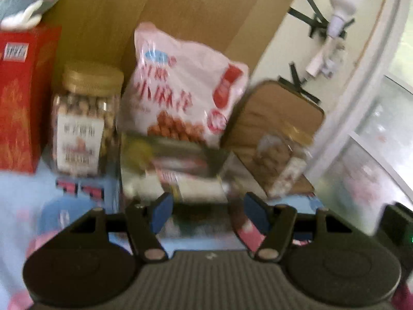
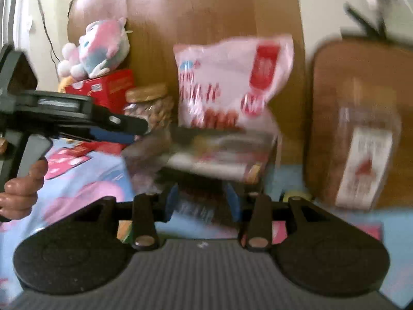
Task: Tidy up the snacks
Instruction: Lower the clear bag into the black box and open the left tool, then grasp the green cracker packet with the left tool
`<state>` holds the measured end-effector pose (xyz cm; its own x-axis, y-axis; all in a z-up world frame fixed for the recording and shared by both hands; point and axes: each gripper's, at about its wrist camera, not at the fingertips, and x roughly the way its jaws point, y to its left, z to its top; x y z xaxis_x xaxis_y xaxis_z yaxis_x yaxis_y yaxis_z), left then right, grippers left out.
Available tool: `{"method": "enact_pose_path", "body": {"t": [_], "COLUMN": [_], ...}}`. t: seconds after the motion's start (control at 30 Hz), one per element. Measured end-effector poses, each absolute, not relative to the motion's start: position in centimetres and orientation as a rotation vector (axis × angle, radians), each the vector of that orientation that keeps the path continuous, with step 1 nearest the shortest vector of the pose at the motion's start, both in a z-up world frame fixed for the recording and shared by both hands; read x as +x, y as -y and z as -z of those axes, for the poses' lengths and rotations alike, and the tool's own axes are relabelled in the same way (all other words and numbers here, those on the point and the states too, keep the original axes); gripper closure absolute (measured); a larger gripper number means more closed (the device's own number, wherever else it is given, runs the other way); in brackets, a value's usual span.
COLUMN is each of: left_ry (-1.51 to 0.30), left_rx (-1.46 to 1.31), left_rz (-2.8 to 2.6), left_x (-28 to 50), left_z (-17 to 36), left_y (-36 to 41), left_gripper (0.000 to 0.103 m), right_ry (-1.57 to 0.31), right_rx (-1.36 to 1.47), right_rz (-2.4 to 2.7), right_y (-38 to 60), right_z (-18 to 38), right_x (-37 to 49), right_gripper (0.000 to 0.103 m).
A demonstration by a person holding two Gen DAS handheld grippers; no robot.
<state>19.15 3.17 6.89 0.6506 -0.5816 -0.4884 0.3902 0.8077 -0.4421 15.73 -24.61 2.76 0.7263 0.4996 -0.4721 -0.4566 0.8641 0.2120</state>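
Note:
A flat snack box (image 1: 175,165) (image 2: 216,155) lies on the blue printed bedsheet (image 2: 77,180), in front of a pink snack bag (image 1: 180,82) (image 2: 227,82) that leans on the wooden board behind. My left gripper (image 1: 209,211) stands open, its blue pads apart, with the box's near edge just beyond the tips. In the right wrist view the left gripper (image 2: 136,131) comes in from the left, level with the box's left end. My right gripper (image 2: 202,201) sits just before the box with its pads apart; heavy blur hides whether they touch it.
A gold-lidded nut jar (image 1: 82,118) (image 2: 149,106) and a red carton (image 1: 20,98) (image 2: 108,87) stand left of the bag, a plush toy (image 2: 100,49) on the carton. Right, another jar (image 1: 281,160) (image 2: 366,149) leans on a brown pad (image 1: 284,111). A hand (image 2: 18,193) grips the left handle.

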Motion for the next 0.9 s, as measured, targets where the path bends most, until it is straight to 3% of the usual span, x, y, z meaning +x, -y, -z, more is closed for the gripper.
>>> {"method": "enact_pose_path", "body": {"t": [0.23, 0.43, 0.63, 0.9], "left_ry": [-0.770, -0.795, -0.834, -0.750], "left_rx": [-0.323, -0.444, -0.471, -0.454], "left_rz": [0.522, 0.494, 0.497, 0.505], "left_x": [16.6, 15.0, 15.1, 13.0], "left_z": [-3.2, -1.2, 0.2, -2.0], "left_y": [-4.6, -7.0, -6.8, -7.3], "left_gripper": [0.041, 0.041, 0.045, 0.046], "right_ry": [-0.685, -0.658, -0.680, -0.609], "right_rx": [0.216, 0.242, -0.010, -0.148], "right_rz": [-0.543, -0.610, -0.660, -0.678], "right_y": [24.2, 21.7, 15.5, 13.1], "right_z": [-0.7, -1.9, -0.4, -0.6], "right_x": [15.5, 14.2, 13.0, 9.3], "right_gripper": [0.060, 0.062, 0.056, 0.061]}}
